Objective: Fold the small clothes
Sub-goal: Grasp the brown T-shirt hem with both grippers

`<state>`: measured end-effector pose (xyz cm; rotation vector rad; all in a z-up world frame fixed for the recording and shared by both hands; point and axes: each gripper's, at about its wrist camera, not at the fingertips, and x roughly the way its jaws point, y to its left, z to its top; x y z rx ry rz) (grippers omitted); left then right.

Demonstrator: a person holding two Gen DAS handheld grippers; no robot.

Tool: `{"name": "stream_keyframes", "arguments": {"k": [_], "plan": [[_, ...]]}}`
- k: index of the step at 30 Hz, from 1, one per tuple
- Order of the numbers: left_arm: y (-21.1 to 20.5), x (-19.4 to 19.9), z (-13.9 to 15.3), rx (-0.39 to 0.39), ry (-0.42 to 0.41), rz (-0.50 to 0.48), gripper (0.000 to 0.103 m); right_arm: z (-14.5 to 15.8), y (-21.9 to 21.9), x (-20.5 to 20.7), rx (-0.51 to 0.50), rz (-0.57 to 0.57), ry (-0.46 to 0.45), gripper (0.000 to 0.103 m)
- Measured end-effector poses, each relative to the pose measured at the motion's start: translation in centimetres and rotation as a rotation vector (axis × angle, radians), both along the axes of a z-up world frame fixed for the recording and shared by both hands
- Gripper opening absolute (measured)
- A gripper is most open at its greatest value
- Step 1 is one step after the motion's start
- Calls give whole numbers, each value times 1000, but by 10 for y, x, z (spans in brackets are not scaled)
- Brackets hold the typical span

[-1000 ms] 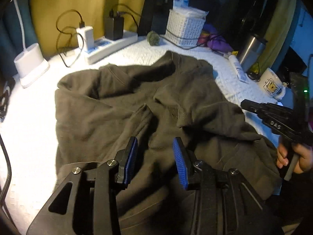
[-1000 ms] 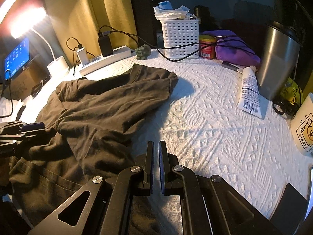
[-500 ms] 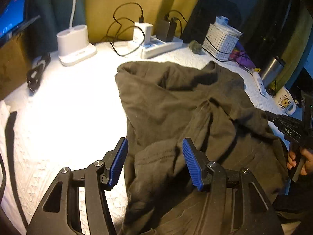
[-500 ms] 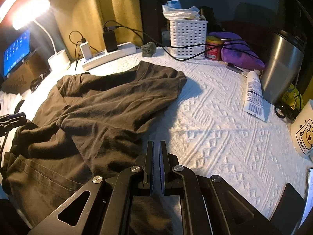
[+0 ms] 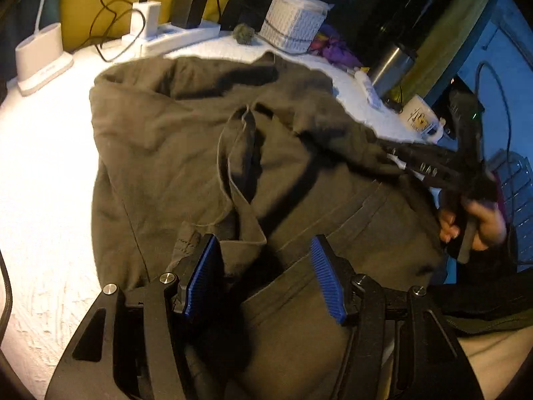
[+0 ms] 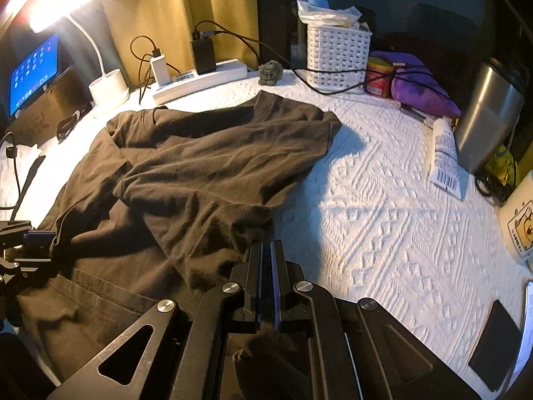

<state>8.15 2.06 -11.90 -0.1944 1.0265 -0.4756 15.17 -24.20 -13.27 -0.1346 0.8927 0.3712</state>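
White bedspread (image 6: 383,200); shirt (image 6: 216,166) pinched in right tongs (image 6: 266,266).

One dark shirt (image 6: 206,173) fills the middle of the frame, with two chargers (image 6: 160,68) in one power strip (image 6: 200,78) upper left, one white basket (image 6: 336,56) top centre, one red jar (image 6: 379,78), one steel tumbler (image 6: 486,113), one tube (image 6: 444,153) and one mug (image 6: 518,220) at right.

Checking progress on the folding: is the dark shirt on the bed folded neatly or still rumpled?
Still rumpled. The dark shirt lies bunched in loose, uneven layers on the white bedspread, one sleeve flopped across the body, with no clean fold edges.
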Motion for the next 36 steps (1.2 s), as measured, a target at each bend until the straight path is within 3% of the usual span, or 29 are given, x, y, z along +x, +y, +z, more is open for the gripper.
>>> {"name": "stream_keyframes", "arguments": {"k": [3,5,7,12,18,20,22,23,26,29,32,36], "plan": [[4,4,18,53,-87,55,59,-3,-5,-1,-10,-11,18,6],[6,9,20,86,-107,88,65,-11,-10,1,-61,-41,31,6],[8,17,14,101,-85,99,65,-17,-18,5,-79,-74,44,6],[7,19,-6,118,-7,71,65,-15,-25,6,-72,-32,40,6],[8,1,2,118,-33,80,65,-14,-33,2,-194,-60,-10,9],[10,-7,8,130,-53,90,65,-12,-43,1,-216,-90,-25,32],[8,-12,15,136,-76,95,65,-11,-54,3,-272,-154,-24,100],[7,-15,18,136,-90,98,65,-7,-60,2,-274,-174,-35,103],[5,-25,28,142,-125,93,65,10,-80,-13,-126,-132,-52,103],[10,-37,35,143,-146,105,65,23,-91,-31,-48,-129,-71,103],[21,-51,36,158,-145,137,65,31,-100,-49,14,-129,-72,103],[35,-70,27,180,-120,171,65,36,-90,-78,76,-46,-100,103]]}}
